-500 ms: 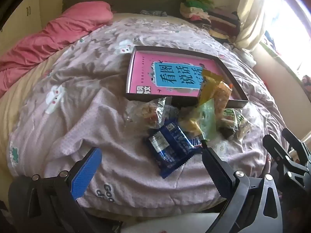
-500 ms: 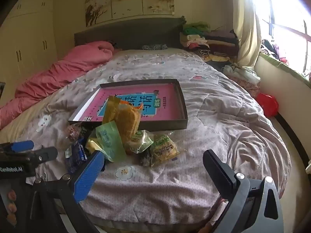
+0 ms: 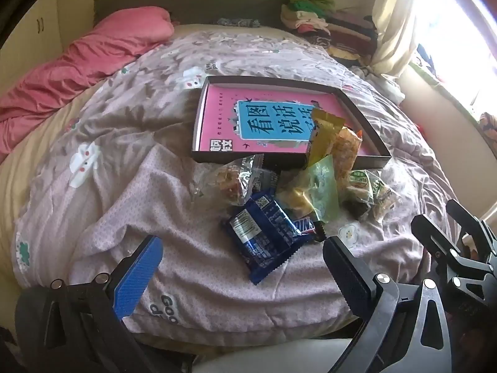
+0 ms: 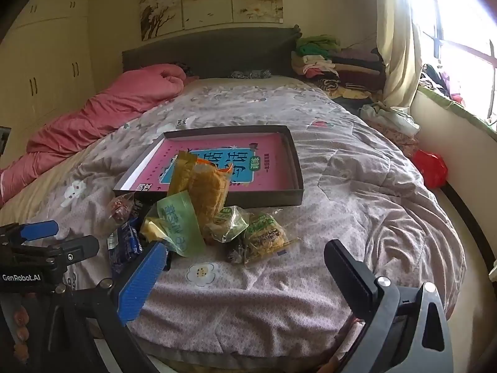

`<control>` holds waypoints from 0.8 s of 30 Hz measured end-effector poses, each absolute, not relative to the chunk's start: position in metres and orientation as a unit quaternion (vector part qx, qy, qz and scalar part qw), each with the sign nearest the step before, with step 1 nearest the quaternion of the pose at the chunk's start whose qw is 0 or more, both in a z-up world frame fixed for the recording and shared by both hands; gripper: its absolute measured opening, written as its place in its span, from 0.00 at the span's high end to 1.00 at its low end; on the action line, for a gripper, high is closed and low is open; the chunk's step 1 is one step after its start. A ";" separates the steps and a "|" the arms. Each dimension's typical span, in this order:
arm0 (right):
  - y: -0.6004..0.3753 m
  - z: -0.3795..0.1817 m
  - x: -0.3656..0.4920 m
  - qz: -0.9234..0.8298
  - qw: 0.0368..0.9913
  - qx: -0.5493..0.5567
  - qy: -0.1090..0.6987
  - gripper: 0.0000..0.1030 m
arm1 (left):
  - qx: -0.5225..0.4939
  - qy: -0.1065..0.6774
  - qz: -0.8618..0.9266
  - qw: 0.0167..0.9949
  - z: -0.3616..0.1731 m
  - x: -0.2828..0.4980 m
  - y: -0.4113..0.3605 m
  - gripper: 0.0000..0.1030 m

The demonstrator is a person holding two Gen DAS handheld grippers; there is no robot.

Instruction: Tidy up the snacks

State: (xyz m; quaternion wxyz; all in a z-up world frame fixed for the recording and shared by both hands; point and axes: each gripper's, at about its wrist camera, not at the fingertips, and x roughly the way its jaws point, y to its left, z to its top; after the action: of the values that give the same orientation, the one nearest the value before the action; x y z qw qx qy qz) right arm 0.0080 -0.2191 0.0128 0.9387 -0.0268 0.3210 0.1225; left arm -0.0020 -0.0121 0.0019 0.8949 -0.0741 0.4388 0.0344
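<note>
A heap of snack packets lies on the bed against the near wall of a shallow dark box (image 3: 198, 118) (image 4: 295, 168) with a pink printed floor. The heap holds a blue wrapper (image 3: 264, 236) (image 4: 124, 245), a clear bag (image 3: 233, 180), a green bag (image 3: 320, 186) (image 4: 177, 220), an orange packet (image 3: 344, 152) (image 4: 208, 192) leaning on the box wall, and small green-labelled packets (image 3: 363, 186) (image 4: 264, 236). My left gripper (image 3: 242, 267) hangs open just short of the blue wrapper. My right gripper (image 4: 245, 267) is open, near the small packets, holding nothing.
A pink quilt (image 3: 87, 62) (image 4: 102, 115) lies bunched along the bed's left side. Folded clothes (image 4: 335, 62) are stacked at the head right, by a curtain (image 4: 397, 40) and window. A red bag (image 4: 430, 168) sits on the floor at right. Wardrobes (image 4: 46, 71) stand at left.
Both views have shifted slightly, with the snack heap a touch nearer to both grippers. The packets and box lie as before, and both grippers stay open.
</note>
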 end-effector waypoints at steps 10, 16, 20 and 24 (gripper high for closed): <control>-0.215 0.011 0.010 0.125 0.937 -0.029 0.326 0.00 | -0.070 0.438 0.028 0.896 0.003 -0.002 -0.015 0.00; -0.215 0.009 0.011 0.124 0.936 -0.031 0.329 0.00 | -0.070 0.438 0.027 0.896 0.002 -0.003 -0.015 0.00; -0.216 0.007 0.012 0.123 0.936 -0.029 0.330 0.00 | -0.070 0.438 0.027 0.896 0.002 -0.003 -0.016 0.00; -0.216 0.006 0.011 0.123 0.936 -0.029 0.330 0.00 | -0.069 0.438 0.027 0.896 0.002 -0.003 -0.015 0.00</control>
State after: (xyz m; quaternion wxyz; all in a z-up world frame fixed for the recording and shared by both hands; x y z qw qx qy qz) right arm 0.0112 -0.2164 0.0063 0.9357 -0.0292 0.3296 0.1229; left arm -0.0026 -0.0154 0.0025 0.8961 -0.0690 0.4376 0.0270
